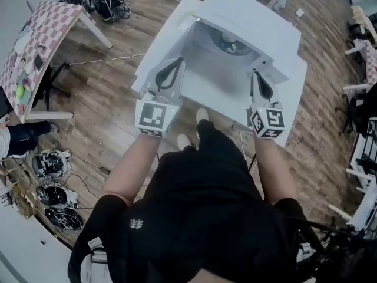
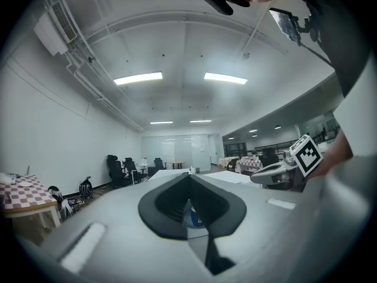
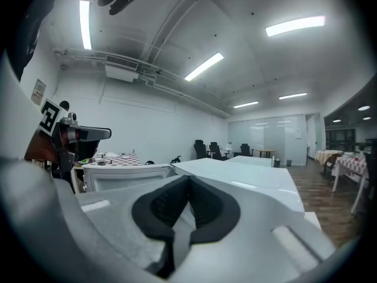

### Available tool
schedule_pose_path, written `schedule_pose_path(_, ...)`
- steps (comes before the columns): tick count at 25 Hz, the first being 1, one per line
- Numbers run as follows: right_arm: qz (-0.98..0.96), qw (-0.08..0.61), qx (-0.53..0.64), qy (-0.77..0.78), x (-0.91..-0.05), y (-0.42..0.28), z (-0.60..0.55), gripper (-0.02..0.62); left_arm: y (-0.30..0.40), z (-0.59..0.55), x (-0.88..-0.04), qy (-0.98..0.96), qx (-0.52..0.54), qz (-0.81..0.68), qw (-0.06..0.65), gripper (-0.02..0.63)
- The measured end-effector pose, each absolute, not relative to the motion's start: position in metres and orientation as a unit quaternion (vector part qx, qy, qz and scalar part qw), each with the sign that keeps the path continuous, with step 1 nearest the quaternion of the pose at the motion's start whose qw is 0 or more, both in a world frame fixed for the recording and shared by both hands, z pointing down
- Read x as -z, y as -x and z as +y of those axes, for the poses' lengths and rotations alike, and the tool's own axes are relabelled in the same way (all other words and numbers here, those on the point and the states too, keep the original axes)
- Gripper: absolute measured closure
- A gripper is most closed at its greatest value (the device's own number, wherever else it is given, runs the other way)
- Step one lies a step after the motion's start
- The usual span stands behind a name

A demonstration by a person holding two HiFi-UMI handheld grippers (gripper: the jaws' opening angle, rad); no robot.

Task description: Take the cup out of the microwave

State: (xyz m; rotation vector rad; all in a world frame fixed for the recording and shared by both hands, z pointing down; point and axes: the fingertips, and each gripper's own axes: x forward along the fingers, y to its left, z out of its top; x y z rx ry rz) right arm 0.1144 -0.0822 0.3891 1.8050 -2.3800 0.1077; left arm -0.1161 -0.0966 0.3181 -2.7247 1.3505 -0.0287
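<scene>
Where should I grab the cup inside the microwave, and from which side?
Probably its side wall, reached level through the open front: the cup appears upright, deep in the microwave cavity, so the roof blocks a top-down grab. Any handle can't be made out.

Left gripper (image 1: 179,62): held out in front of the body, pointed forward and about level; its jaws are seen closed tip to tip in the left gripper view (image 2: 189,177).
Right gripper (image 1: 254,75): held out alongside, tilted slightly downward; its jaws are pressed together.
Left forearm (image 1: 132,164): bare, stretched forward.
Right forearm (image 1: 277,167): bare, stretched forward.
Spacing: the two grippers are carried side by side, well apart.
Hands: covered by the marker cubes.
</scene>
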Motion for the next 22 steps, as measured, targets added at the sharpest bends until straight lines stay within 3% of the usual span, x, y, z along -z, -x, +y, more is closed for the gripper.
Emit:
schedule_pose_path(17,-0.793,0.096,-0.057,-0.598,-0.500,-0.130,-0.219,0.594,0.063,-0.203,-0.408,0.899,0.047,0.434,0.023,0.604)
schedule_pose_path(22,-0.797,0.102,-0.061,-0.592,-0.532,-0.133,-0.251,0.547,0.056,-0.230,-0.429,0.901,0.056,0.431,0.009,0.604)
